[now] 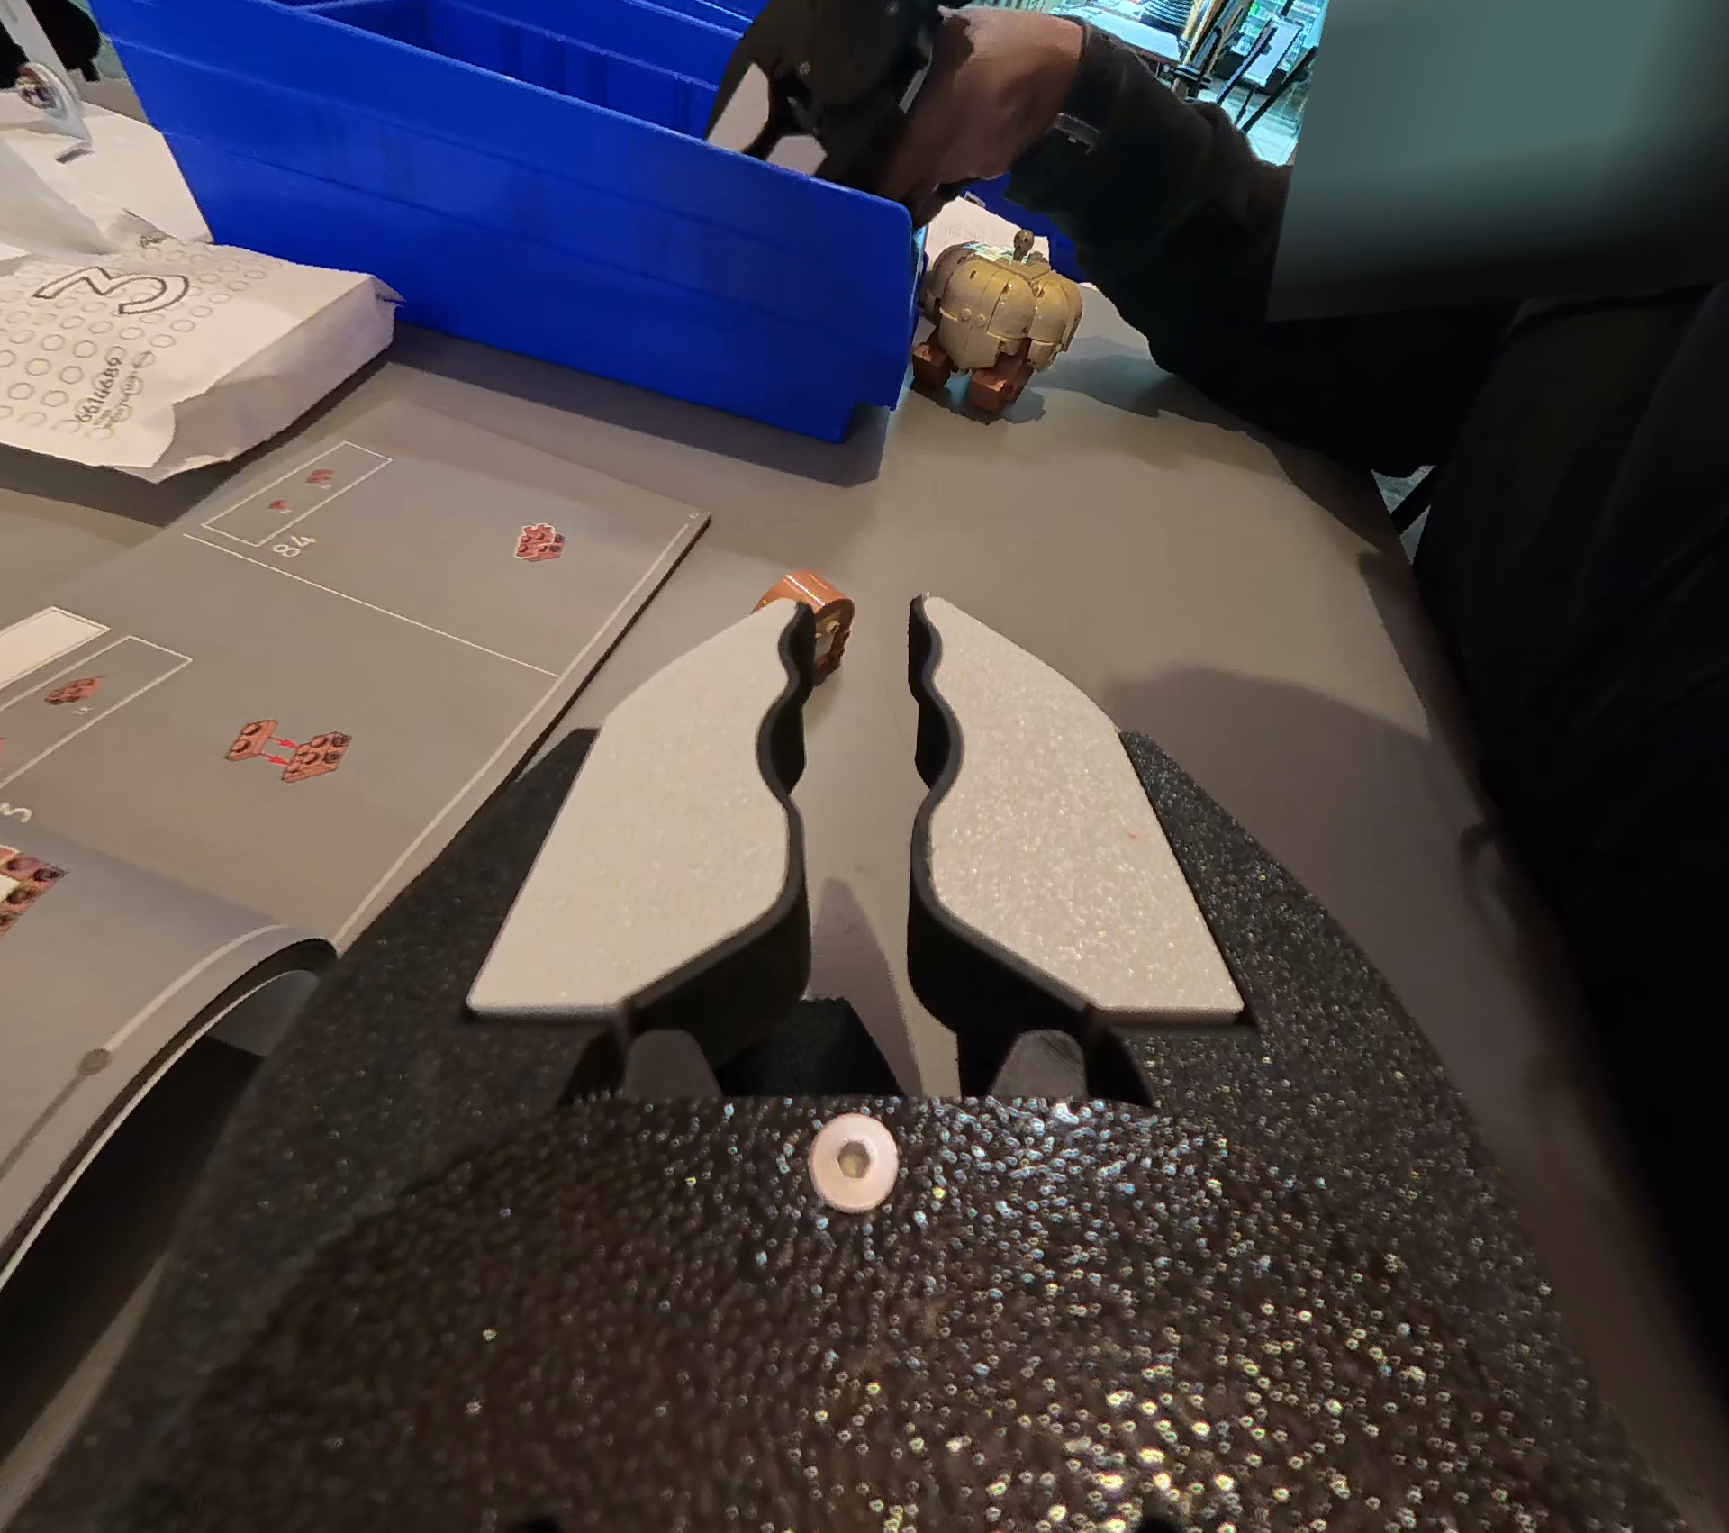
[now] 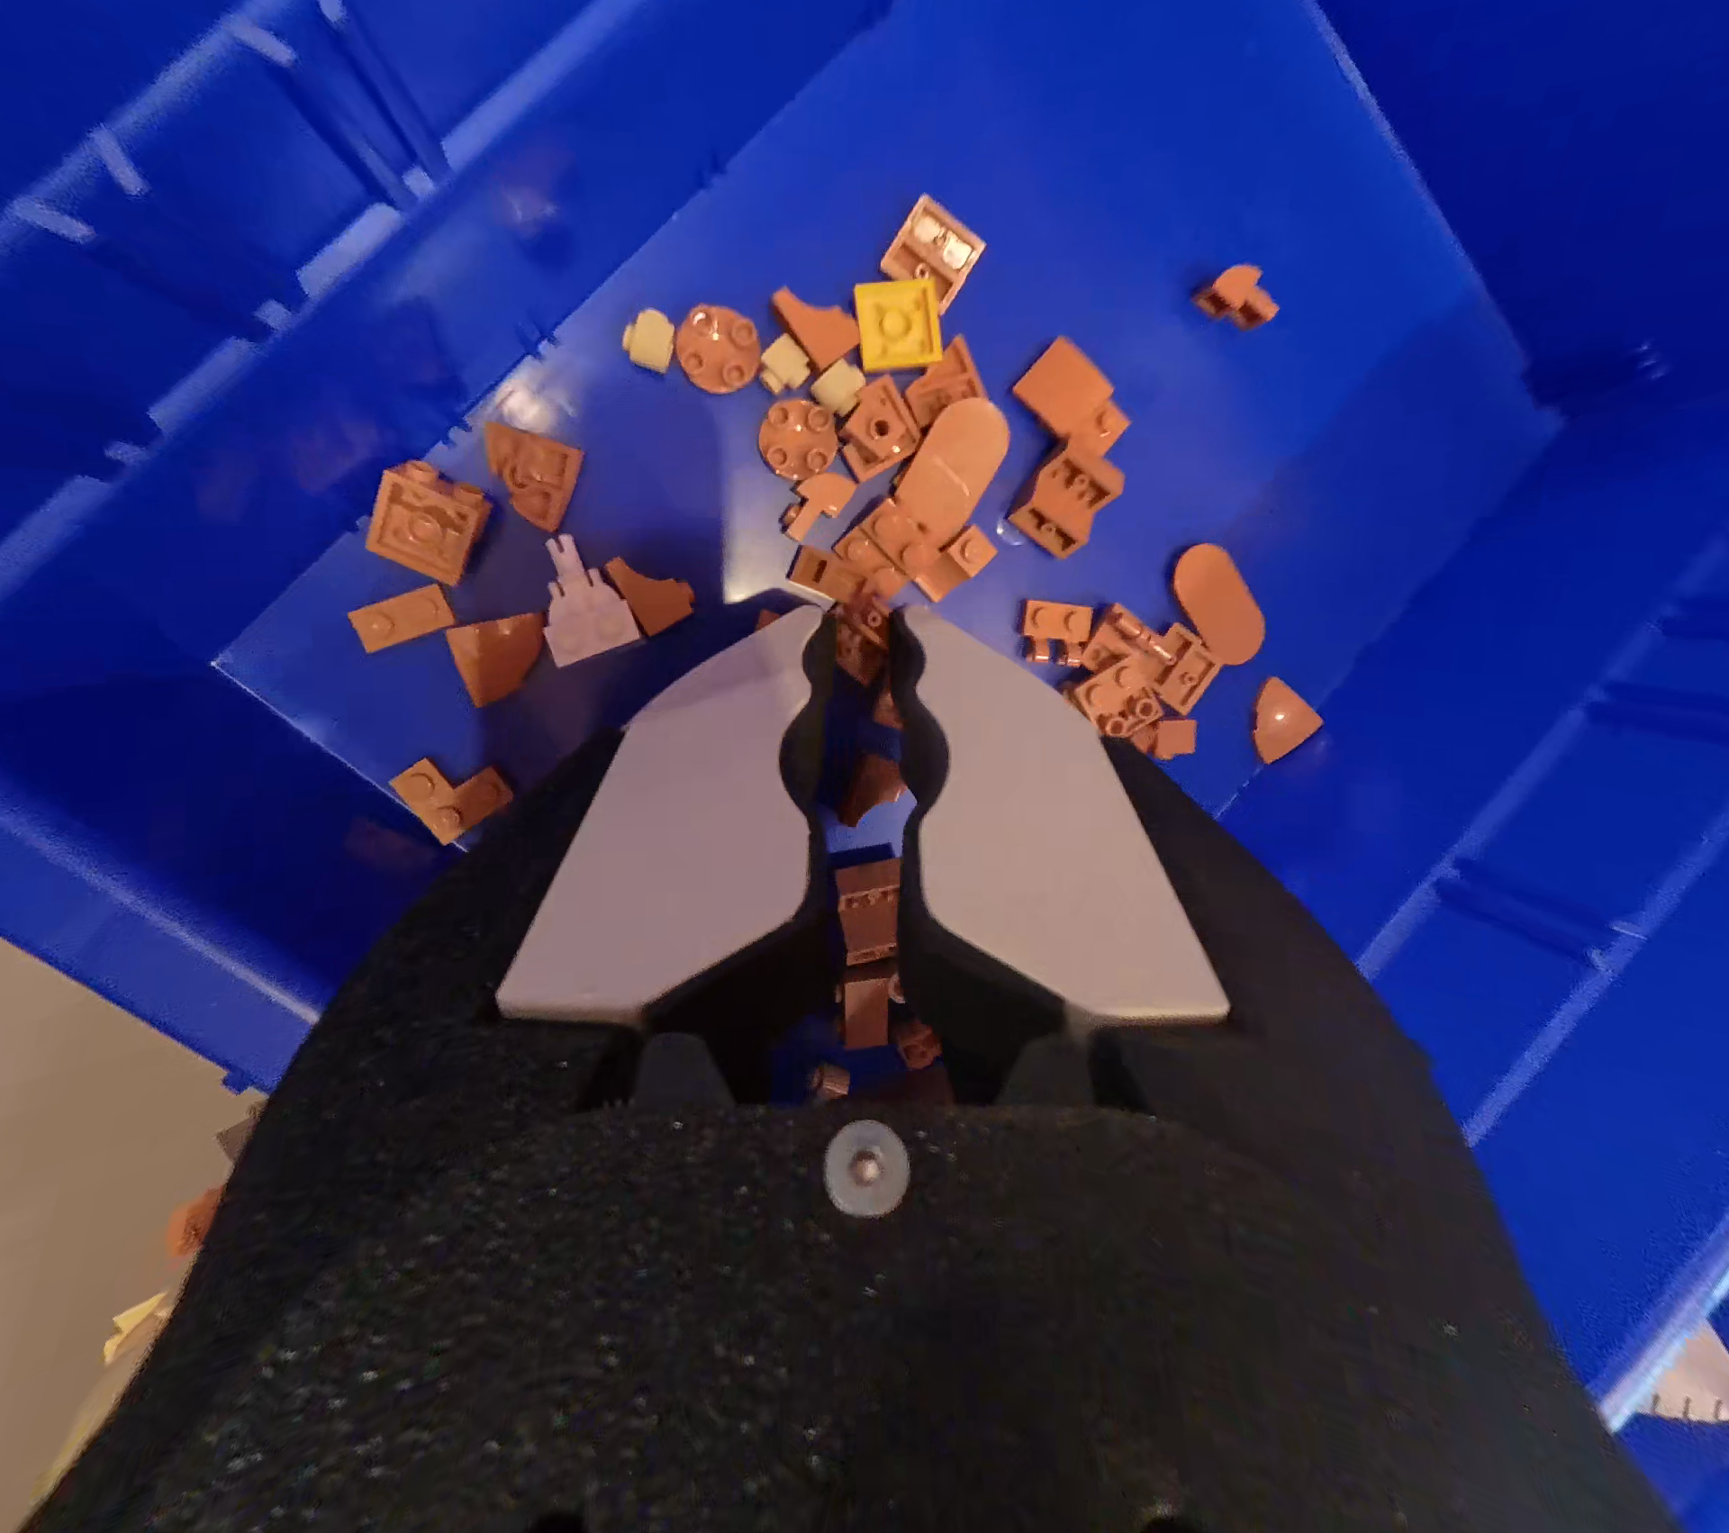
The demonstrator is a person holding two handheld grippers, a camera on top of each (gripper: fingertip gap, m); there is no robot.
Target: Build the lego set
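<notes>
Blue moulded-plastic bin (image 1: 486, 197): smooth, semi-gloss. Small copper-brown plastic bricks (image 2: 945, 477): glossy. Grey tabletop (image 1: 1076, 552): matt, smooth. Printed paper booklet (image 1: 374, 646): satin. Left claw (image 1: 856, 627): rough black speckled body, fine-grained matt grey finger plates (image 1: 674, 814).

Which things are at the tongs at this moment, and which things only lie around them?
At the tongs:
- left tongs, open: copper piece beside one finger
- right tongs: brown piece between the tips, inside the blue bin

Lying around:
- instruction booklet
- gold model
- paper bag
- yellow plate
</notes>
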